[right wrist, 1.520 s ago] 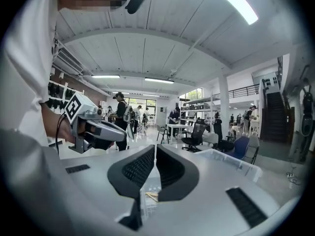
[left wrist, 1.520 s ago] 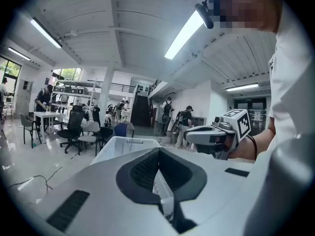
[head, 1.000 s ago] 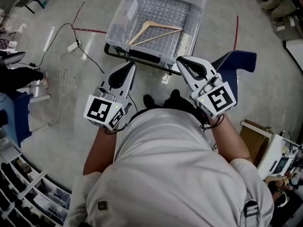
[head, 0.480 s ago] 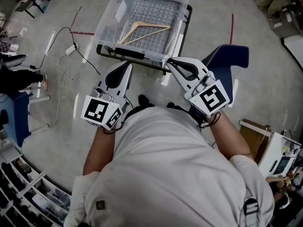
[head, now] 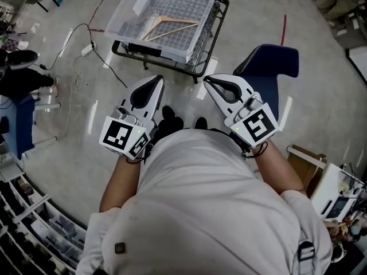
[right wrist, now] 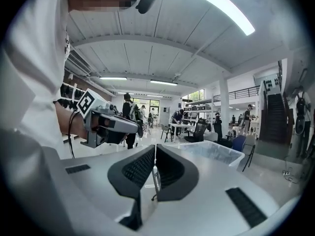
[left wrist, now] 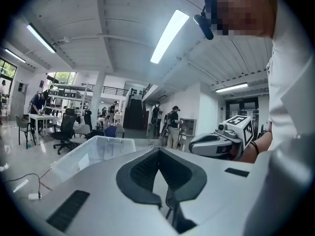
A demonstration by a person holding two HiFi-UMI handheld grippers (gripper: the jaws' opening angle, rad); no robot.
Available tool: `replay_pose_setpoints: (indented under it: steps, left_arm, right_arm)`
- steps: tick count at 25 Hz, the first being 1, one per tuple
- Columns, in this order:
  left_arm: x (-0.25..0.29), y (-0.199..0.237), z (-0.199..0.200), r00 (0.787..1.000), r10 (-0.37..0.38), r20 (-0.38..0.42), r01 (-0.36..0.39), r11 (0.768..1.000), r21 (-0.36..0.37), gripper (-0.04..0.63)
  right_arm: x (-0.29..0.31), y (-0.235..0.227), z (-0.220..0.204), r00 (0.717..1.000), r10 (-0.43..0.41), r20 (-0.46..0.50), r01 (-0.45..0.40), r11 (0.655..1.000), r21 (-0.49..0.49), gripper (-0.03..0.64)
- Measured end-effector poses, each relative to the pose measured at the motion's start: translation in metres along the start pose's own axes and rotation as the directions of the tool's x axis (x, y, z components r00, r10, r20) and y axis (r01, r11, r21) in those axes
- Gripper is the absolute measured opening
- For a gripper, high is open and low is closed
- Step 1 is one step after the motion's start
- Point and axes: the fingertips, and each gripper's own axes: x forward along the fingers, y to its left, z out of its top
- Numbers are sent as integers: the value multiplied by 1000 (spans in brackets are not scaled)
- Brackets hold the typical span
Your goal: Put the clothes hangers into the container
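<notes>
Grey concrete floor (head: 321, 79) fills the head view. A clear container (head: 123, 15) sits on a black cart (head: 207, 39), with one wooden hanger (head: 172, 30) lying inside. The left hand-held gripper (head: 151, 80) and right hand-held gripper (head: 210, 80) hover well short of it.

Left gripper view: jaws together, nothing between them, container (left wrist: 93, 154) ahead.

Right gripper view: jaws narrowed to a slit, empty.

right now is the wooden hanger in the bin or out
In: the light wooden clothes hanger lies flat inside the clear plastic container's walls.
</notes>
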Motion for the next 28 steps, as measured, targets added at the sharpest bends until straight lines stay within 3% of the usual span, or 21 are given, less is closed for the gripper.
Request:
replay_pose_setpoints:
  steps: [11, 28]
  left_arm:
    - [-13, -47, -10, 1000, 27, 0, -27, 1000, 8, 18]
    - [-17, -52, -10, 999, 48, 20, -48, 999, 1, 18]
  right_arm:
    - [-47, 18, -19, 1000, 15, 7, -15, 999, 43, 23]
    - [-49, 13, -21, 1000, 21, 5, -21, 1000, 9, 21]
